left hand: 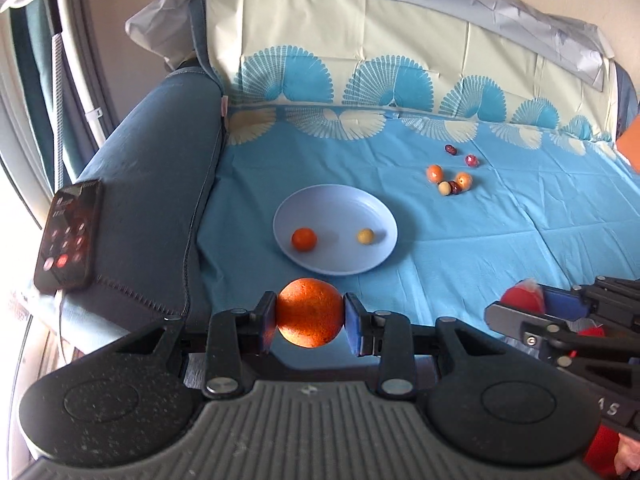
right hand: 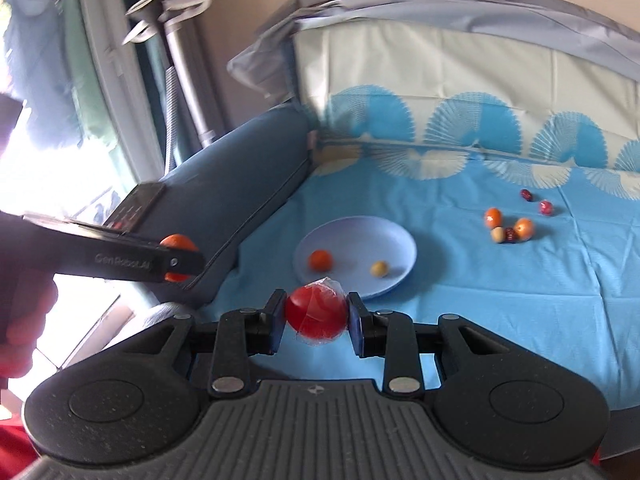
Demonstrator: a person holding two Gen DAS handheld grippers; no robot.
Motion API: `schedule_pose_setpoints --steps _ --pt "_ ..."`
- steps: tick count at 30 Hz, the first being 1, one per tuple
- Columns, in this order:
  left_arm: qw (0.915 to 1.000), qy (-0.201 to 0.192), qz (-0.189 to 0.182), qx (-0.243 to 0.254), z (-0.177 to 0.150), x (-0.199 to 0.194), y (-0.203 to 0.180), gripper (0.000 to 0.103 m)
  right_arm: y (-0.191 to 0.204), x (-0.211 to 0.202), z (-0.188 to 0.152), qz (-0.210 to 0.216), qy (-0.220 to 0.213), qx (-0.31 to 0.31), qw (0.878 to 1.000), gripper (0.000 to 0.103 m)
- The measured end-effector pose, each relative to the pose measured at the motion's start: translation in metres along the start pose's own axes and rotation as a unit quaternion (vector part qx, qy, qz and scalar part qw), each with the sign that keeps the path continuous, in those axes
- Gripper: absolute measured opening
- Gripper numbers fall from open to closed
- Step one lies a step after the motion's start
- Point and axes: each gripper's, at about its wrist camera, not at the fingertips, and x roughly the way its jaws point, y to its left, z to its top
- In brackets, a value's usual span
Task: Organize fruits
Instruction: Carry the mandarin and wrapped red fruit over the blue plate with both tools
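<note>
Clamped in the left gripper (left hand: 310, 314) sits an orange (left hand: 310, 312); the right gripper (right hand: 316, 316) squeezes a wrapped red fruit (right hand: 316, 312). Two fruits lie on the plate (left hand: 352, 264). Six little fruits (left hand: 452, 178) wait on the cloth. Their kinds are hard to tell.

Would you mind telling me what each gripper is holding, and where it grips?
Left gripper pinches the orange across its sides; right gripper pinches the plastic-wrapped red fruit likewise.

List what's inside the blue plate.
Blue plate holds a small orange fruit and a pale yellow ball, apart. Its near rim is partly hidden behind the gripped orange.
</note>
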Motion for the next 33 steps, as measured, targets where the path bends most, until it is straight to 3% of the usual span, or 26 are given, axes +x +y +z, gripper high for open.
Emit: schedule_pose_setpoints --steps 13,33 --pt "0.999 -0.03 -0.004 -0.033 -0.019 -0.028 0.017 0.039 0.044 -0.016 0.001 0.003 -0.007 -0.07 0.997 0.033" --pt "0.9992 -0.019 -0.013 -0.032 -0.018 -0.017 0.016 0.039 0.039 -0.007 0.001 -0.002 0.004 -0.062 0.998 0.033"
